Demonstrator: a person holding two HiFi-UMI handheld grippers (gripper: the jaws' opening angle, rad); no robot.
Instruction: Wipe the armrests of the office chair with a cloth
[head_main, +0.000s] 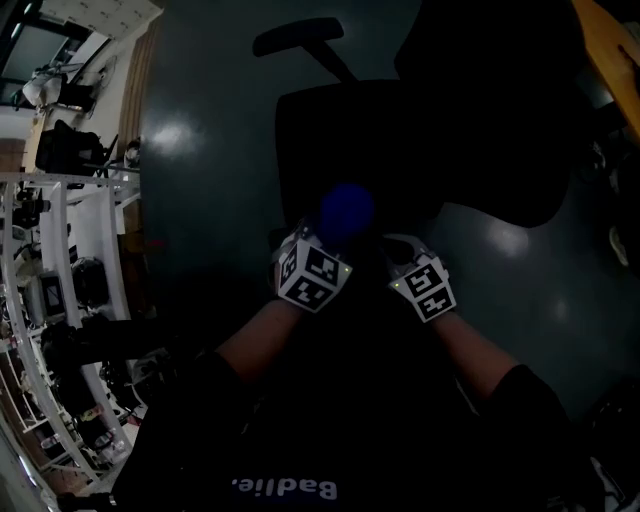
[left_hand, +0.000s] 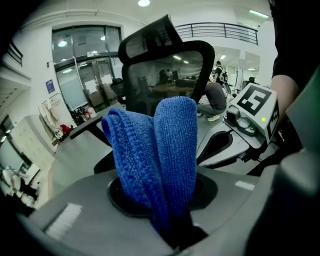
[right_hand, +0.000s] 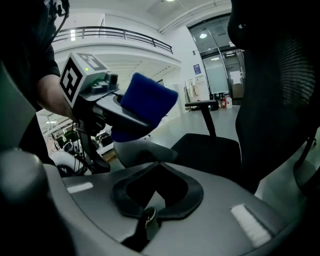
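One blue cloth (left_hand: 160, 155) in left gripper (left_hand: 172, 232); office chair (head_main: 400, 140) on glossy floor (head_main: 200, 150)

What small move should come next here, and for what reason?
Probably carry the left gripper forward until the blue cloth lies on the armrest. Its jaws are shut on the cloth, which is held in the air before the chair and touches no part of it. The right gripper is shut and empty, so it can wait.
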